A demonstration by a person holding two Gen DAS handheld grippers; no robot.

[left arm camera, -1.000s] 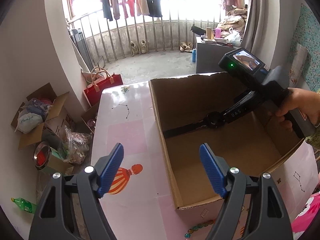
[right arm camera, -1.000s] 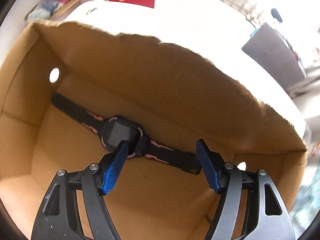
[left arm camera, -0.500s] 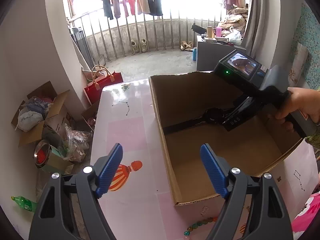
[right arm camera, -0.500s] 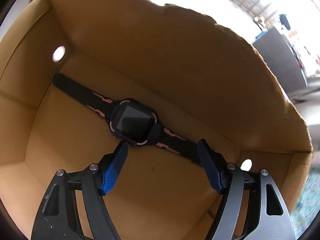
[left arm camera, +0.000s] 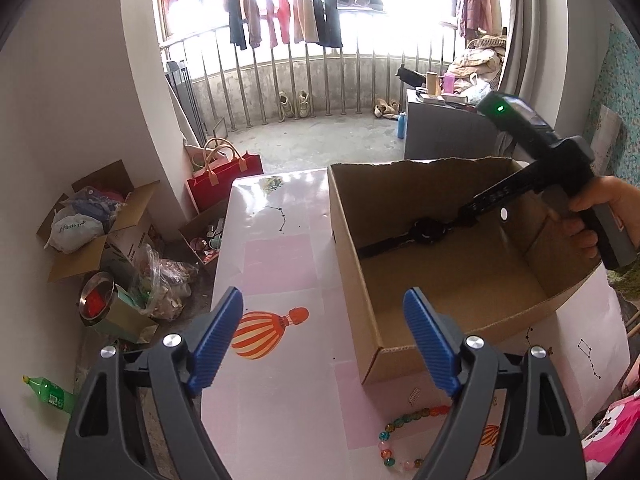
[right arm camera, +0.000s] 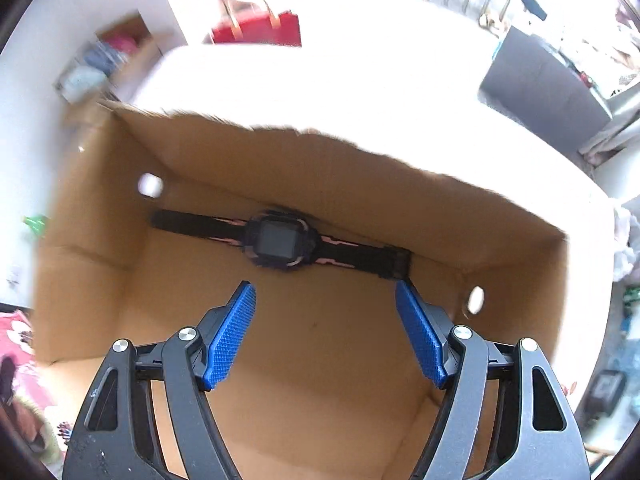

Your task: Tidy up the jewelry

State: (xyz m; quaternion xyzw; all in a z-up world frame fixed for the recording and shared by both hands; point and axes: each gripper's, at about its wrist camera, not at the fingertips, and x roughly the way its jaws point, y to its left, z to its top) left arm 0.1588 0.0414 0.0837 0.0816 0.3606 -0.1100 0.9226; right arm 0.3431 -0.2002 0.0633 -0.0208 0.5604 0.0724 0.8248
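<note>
A black watch with pink strap marks (right arm camera: pixel 280 242) lies flat against the far wall inside an open cardboard box (right arm camera: pixel 92 240). My right gripper (right arm camera: pixel 326 332) is open and empty above the box floor, a little short of the watch. In the left wrist view the watch (left arm camera: pixel 424 232) lies in the box (left arm camera: pixel 352 264), and the right gripper's body (left arm camera: pixel 532 184) reaches over the right wall. My left gripper (left arm camera: pixel 324 340) is open and empty above the table by the box's near left corner. A bracelet of coloured beads (left arm camera: pixel 404 436) lies on the table in front of the box.
The pink table (left arm camera: pixel 276 256) has a balloon print (left arm camera: pixel 264 332). Left of the table on the floor are cardboard boxes with clutter (left arm camera: pixel 100 224), a red bag (left arm camera: pixel 226 178) and a green bottle (left arm camera: pixel 48 394). A grey cabinet (left arm camera: pixel 448 132) stands behind the box.
My right gripper has pulled back and up from the watch, which stays lying in the box. My left gripper has drawn back slightly, and the bead bracelet shows more.
</note>
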